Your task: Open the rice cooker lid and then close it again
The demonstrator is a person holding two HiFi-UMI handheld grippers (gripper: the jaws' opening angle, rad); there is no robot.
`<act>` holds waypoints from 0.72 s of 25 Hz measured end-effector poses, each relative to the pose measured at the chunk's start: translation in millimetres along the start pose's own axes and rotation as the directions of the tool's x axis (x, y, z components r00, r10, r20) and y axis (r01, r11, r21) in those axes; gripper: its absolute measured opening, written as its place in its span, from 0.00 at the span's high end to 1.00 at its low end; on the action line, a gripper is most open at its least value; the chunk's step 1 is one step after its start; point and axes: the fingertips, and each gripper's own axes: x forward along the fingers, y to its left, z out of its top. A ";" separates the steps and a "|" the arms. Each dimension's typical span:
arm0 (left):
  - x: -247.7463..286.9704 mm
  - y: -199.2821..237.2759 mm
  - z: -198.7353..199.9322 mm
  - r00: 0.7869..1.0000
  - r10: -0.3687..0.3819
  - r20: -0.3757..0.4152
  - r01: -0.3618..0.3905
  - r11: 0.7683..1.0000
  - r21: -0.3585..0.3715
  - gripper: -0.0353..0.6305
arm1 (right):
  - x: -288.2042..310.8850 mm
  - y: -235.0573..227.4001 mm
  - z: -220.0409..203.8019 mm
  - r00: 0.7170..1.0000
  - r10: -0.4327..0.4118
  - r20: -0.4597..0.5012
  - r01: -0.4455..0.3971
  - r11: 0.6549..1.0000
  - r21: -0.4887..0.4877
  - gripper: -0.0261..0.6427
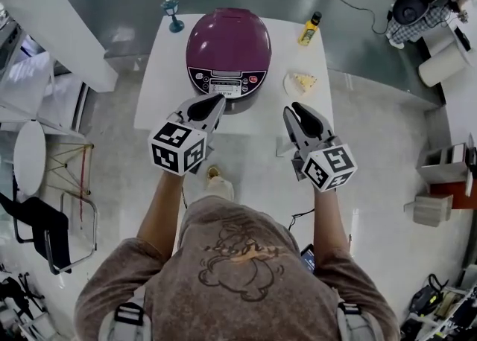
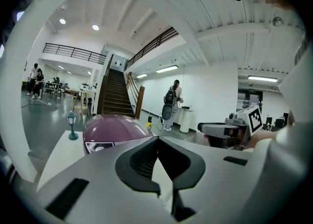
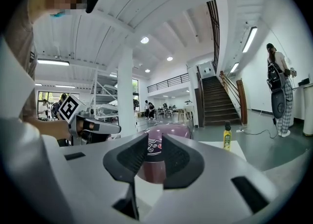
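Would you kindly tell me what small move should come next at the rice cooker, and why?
Probably ease the left gripper forward to the front edge of the rice cooker, where a lid catch likely sits. The lid is down, and neither it nor the right gripper holds anything.

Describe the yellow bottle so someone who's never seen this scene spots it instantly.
Find the white table with the purple rice cooker in its middle. At the table's far right corner, right of the cooker, stands the bottle. It is the only yellow, black-capped upright thing there; the plate nearby lies flat.
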 end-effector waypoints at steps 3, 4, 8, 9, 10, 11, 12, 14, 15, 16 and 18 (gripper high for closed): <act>-15.2 -16.4 -9.8 1.000 0.013 0.012 -0.013 1.000 0.010 0.92 | -21.5 7.8 -7.5 1.000 -0.003 0.008 0.003 1.000 0.006 0.84; -20.0 -20.8 -12.9 1.000 0.017 0.017 -0.018 1.000 0.012 0.92 | -27.9 10.1 -11.1 1.000 -0.006 0.009 0.006 1.000 0.007 0.84; -38.6 -34.1 -25.0 0.998 0.038 0.051 -0.038 0.999 0.013 0.92 | -51.3 18.2 -25.6 1.000 -0.016 0.009 0.016 1.000 0.019 0.86; -42.8 -37.0 -27.4 0.997 0.042 0.064 -0.043 0.999 0.013 0.92 | -56.8 19.7 -28.4 1.000 -0.018 0.010 0.018 1.000 0.019 0.86; -46.8 -39.9 -29.8 0.996 0.046 0.076 -0.047 0.999 0.013 0.92 | -62.1 20.7 -30.9 1.000 -0.020 0.012 0.020 1.000 0.019 0.87; -50.4 -42.7 -32.2 0.995 0.050 0.088 -0.051 0.999 0.012 0.92 | -67.2 21.5 -32.9 1.000 -0.023 0.015 0.023 1.000 0.019 0.87; -54.0 -45.5 -34.7 0.994 0.053 0.099 -0.054 0.998 0.010 0.92 | -71.9 22.1 -34.6 0.999 -0.027 0.021 0.026 0.999 0.021 0.88; -60.8 -50.3 -39.7 0.991 0.058 0.116 -0.059 0.998 0.006 0.92 | -79.5 23.8 -38.8 0.999 -0.033 0.033 0.033 0.999 0.024 0.90; -64.1 -52.3 -42.3 0.990 0.061 0.124 -0.062 0.998 0.006 0.92 | -82.0 25.3 -41.5 0.999 -0.036 0.036 0.035 0.999 0.022 0.91; -67.3 -53.8 -44.8 0.989 0.065 0.131 -0.067 0.998 0.008 0.92 | -84.0 27.2 -44.4 0.999 -0.038 0.037 0.037 0.999 0.018 0.92; -73.9 -55.9 -49.3 0.987 0.078 0.144 -0.081 0.997 0.010 0.92 | -87.0 30.9 -49.1 0.998 -0.040 0.038 0.040 0.999 0.011 0.93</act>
